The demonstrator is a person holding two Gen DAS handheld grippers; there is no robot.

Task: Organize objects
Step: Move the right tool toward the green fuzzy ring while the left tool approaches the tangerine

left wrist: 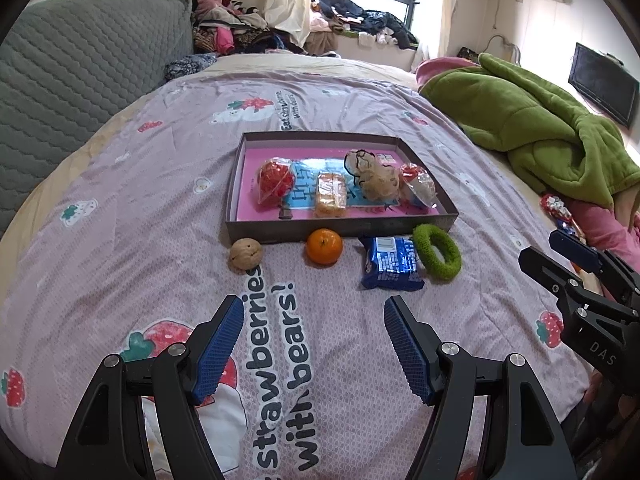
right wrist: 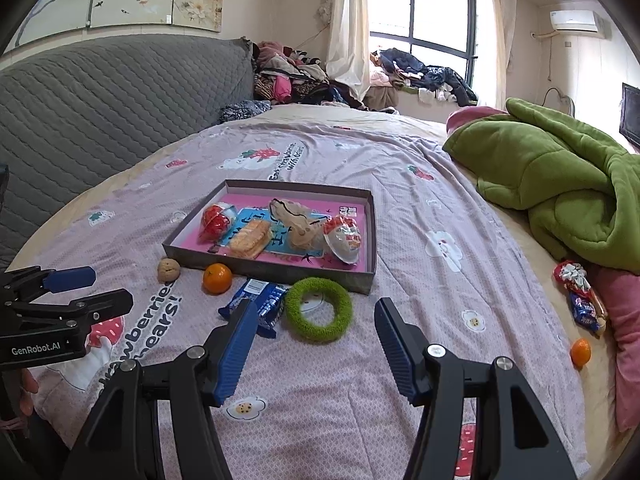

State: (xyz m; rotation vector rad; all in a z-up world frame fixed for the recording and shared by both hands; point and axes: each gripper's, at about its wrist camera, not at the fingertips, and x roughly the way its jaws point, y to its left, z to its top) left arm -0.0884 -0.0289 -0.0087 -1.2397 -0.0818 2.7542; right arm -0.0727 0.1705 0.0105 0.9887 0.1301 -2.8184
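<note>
Both grippers, left (left wrist: pixel 314 312) and right (right wrist: pixel 316 316), hung wide open and empty. Four wrapped items lay inside the shallow box (left wrist: pixel 340 231). Walnut (left wrist: pixel 245 254), tangerine (left wrist: pixel 324 246), blue packet (left wrist: pixel 390 263) and green ring (left wrist: pixel 437 251) remained outside, near its front wall.

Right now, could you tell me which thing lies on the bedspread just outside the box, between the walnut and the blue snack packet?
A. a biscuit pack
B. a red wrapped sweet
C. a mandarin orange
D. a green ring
C: the mandarin orange sits on the bedspread in front of the box's near wall, with the walnut on one side and the blue snack packet on the other.
</note>
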